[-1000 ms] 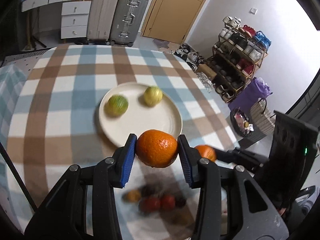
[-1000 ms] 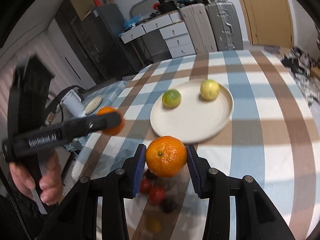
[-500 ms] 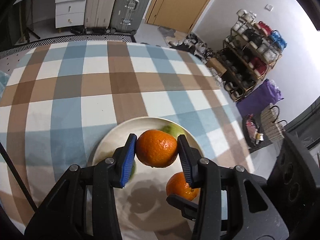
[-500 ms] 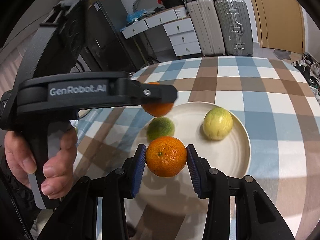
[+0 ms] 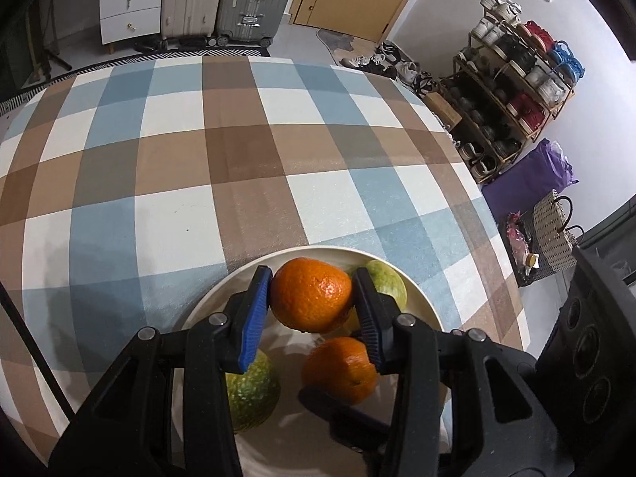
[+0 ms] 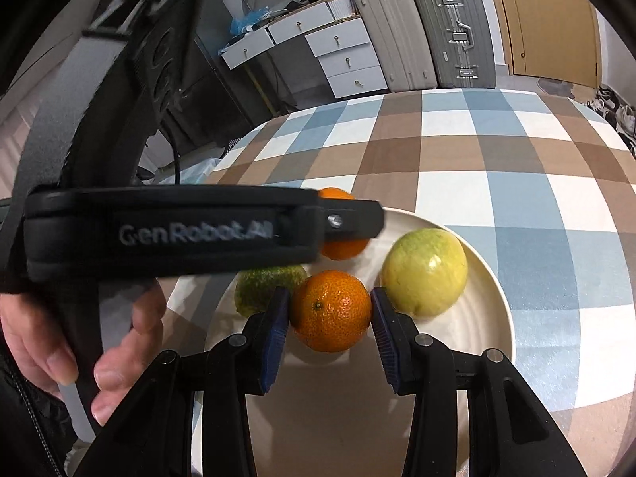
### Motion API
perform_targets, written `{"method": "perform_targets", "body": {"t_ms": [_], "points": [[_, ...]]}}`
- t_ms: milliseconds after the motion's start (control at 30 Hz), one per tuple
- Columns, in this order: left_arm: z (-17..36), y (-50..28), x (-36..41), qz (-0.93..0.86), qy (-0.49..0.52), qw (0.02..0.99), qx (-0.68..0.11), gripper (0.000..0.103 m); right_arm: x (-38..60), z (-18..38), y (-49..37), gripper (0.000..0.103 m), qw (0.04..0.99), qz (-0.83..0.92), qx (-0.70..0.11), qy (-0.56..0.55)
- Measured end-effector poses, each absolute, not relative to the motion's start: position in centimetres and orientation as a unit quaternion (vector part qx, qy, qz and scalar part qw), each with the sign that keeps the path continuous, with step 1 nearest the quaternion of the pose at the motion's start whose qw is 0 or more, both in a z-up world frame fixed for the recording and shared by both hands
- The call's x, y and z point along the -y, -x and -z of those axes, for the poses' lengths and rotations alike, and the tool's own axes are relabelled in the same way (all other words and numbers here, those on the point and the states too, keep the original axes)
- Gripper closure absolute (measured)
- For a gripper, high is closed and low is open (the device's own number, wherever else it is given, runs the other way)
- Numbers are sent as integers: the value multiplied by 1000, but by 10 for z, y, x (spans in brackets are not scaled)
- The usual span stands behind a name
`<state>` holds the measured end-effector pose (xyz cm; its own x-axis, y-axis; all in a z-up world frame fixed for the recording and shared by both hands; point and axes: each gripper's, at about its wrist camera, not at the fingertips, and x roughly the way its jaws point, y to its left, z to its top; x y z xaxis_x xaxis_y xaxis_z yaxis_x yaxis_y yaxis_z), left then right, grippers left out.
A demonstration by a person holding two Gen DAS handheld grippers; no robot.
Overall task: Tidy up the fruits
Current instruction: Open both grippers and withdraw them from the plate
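Note:
My left gripper [image 5: 312,278] is shut on an orange [image 5: 310,298] just above the far part of a white plate [image 5: 214,298]. Over the plate's middle, my right gripper [image 6: 330,296] is shut on a second orange [image 6: 330,312]. That second orange [image 5: 338,369] also shows in the left wrist view, below the first. On the plate lie a green fruit [image 6: 262,288] at the left and a yellow-green fruit [image 6: 425,272] at the right. The left gripper's body [image 6: 179,230], held by a hand [image 6: 59,342], crosses the right wrist view and partly hides its orange [image 6: 344,248].
The plate sits on a round table with a blue, brown and white checked cloth [image 5: 254,167]. Beyond the far edge stand suitcases [image 5: 246,0] and white drawers [image 5: 127,4]. A shoe rack [image 5: 512,79], a purple bag [image 5: 532,175] and a woven basket [image 5: 552,230] are at the right.
Both grippers have moved forward and down from the table's near side to over the plate, each keeping its orange. The two oranges now hang close together among the plate's fruits.

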<state>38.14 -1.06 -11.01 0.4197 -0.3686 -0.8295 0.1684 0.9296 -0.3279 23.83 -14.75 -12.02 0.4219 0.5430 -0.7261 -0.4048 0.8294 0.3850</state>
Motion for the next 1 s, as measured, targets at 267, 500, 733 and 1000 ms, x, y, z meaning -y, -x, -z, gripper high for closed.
{"method": "perform_targets", "body": {"t_ms": [267,500,733,1000], "points": [[95,-373,11,157,85,843,-507,62,149,106,-230,32,854,-285,-427,-87],[53,-338,8,159,84,867,-465,40,182,87,-197,11,875,-259,-400,-88],[28,-281,5,140,73,889,-430,34,220,77,-167,6,887,-217,-393,-111],[11,-208,-7,97,84,912,-389,21,235,48,-122,4,900,-229,-348,-127]]}}
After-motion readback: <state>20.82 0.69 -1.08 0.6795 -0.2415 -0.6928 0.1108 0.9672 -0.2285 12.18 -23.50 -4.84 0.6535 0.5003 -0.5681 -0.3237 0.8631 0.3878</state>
